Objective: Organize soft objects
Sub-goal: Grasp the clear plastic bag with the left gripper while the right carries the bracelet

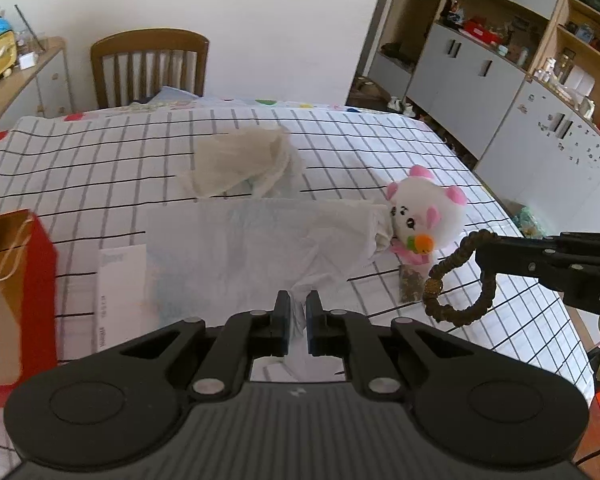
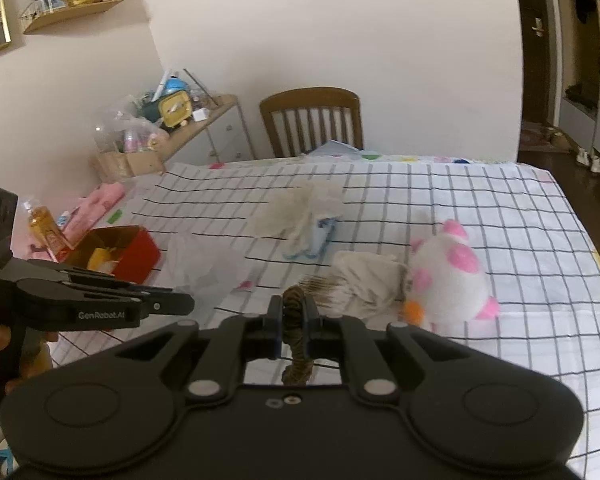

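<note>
plush toy [image 1: 428,216]: 1 | crumpled cloths [image 1: 244,160]: 3 | red box [image 2: 116,254]: 1 | chair [image 1: 148,66]: 1

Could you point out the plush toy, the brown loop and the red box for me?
plush toy [image 1: 428,216], left wrist view, white face.
brown loop [image 1: 456,314], left wrist view, hanging lower curve.
red box [image 2: 134,256], right wrist view, front wall.

A white-and-pink plush toy [image 1: 428,216] lies on a white, black-gridded tabletop [image 1: 100,160] near a red box [image 1: 40,280].
</note>
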Tool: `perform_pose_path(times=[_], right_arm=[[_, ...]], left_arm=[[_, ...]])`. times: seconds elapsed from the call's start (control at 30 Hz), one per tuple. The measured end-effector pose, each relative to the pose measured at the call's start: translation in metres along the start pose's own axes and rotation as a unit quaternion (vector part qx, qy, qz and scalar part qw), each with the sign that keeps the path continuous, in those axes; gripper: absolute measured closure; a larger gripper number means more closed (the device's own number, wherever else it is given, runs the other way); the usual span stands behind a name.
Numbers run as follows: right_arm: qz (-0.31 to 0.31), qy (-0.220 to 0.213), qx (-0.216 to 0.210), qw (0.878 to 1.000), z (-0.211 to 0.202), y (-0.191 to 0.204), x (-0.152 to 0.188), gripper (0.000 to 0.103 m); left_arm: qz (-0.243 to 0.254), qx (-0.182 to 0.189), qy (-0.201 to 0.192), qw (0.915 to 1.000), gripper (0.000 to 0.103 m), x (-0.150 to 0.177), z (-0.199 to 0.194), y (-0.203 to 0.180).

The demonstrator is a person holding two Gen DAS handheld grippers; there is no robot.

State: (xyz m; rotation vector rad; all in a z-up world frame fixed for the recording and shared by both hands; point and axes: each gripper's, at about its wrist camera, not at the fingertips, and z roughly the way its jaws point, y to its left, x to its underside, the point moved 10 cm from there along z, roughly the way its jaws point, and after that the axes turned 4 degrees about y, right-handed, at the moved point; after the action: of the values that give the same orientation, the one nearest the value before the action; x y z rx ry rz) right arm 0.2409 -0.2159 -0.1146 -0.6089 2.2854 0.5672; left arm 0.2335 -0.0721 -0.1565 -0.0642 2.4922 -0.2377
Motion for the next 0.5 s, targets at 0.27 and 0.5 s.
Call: perform_pose_path(times=[0.27, 0.5], right_arm=[[-0.028, -0.010, -0.031, 0.999, 0.012, 0.056, -0.021, 0.095], [-0.051, -0.018, -0.058, 0.997, 0.028, 0.110, -0.040, 0.095]], left_arm=[[-0.008, -0.022, -0.016, 0.9996, 0.095, -0.001, -0.032, 0.040], [-0.021, -0.042, -0.027, 0.9985, 0.095, -0.003, -0.059, 0.088]])
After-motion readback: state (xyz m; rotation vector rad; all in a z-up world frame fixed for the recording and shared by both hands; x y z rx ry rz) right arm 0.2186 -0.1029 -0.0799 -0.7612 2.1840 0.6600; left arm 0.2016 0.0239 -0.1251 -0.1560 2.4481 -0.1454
